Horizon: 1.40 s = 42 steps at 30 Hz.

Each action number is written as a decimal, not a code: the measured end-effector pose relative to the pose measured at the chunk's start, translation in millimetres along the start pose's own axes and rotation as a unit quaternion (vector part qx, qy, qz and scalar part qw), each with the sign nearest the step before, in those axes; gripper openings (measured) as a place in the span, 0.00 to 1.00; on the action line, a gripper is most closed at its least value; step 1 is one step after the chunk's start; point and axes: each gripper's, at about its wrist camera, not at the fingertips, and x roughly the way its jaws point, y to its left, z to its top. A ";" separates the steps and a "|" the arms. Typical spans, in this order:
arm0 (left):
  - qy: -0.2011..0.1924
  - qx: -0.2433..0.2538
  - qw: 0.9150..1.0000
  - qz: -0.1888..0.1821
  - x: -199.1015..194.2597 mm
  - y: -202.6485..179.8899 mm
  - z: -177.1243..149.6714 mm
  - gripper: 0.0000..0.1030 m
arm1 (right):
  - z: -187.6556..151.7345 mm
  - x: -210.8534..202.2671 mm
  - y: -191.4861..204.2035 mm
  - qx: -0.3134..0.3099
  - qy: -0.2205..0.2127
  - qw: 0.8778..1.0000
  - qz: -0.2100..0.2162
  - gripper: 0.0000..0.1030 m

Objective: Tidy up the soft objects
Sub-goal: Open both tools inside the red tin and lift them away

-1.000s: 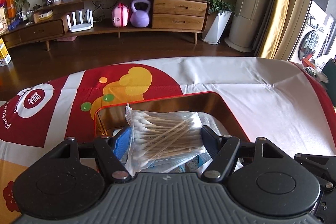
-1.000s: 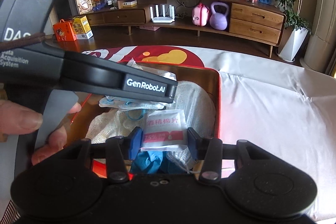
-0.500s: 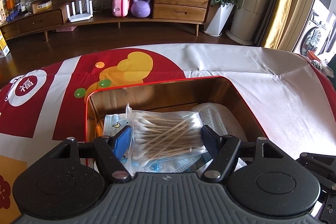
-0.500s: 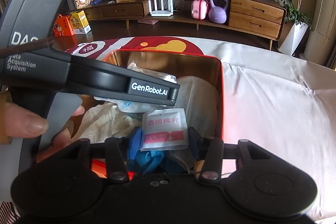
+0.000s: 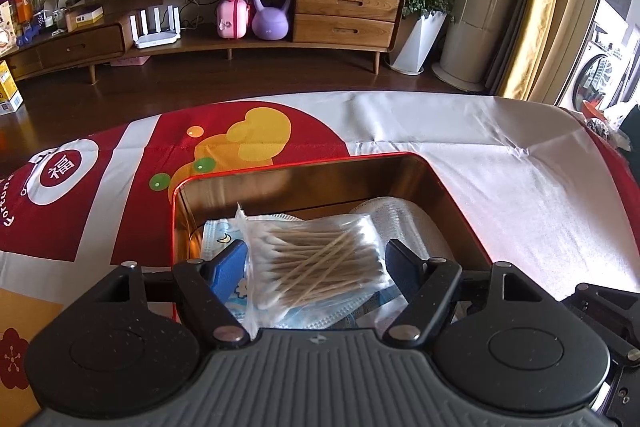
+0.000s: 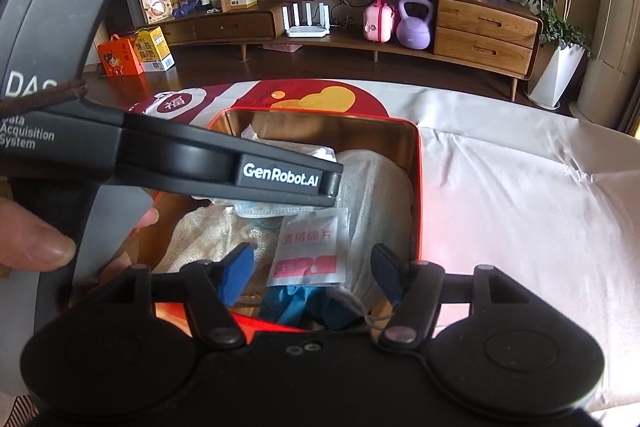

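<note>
A red tin box with a gold inside stands on the tablecloth; it also shows in the right wrist view. My left gripper is over the box, its fingers wide apart with a clear bag of cotton swabs between them, lying on blue face masks. My right gripper is open over the box, with a white and pink alcohol pad sachet between its fingers, resting on white gauze and a blue glove. The left gripper's body crosses the right wrist view.
The red, white and yellow tablecloth covers the table around the box. Behind it are a dark wood floor and a long wooden cabinet with a purple kettlebell. The person's fingers show at the left.
Both grippers have opened wider. The swab bag and the sachet now lie loose in the box. The left gripper has tilted down over the box.
</note>
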 end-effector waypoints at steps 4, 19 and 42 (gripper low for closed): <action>-0.009 0.002 1.000 0.000 -11.9 -1.1 0.6 0.80 | -0.7 -10.8 2.2 -0.002 -0.009 1.000 -0.006 0.70; -0.025 0.006 1.000 -0.006 -60.9 -6.7 1.9 0.83 | -2.4 -59.7 11.4 -0.010 -0.034 0.999 -0.010 0.84; -0.053 -0.001 0.998 -0.030 -160.6 -4.8 -33.1 1.00 | -35.6 -151.0 20.8 -0.011 -0.072 0.997 0.002 0.99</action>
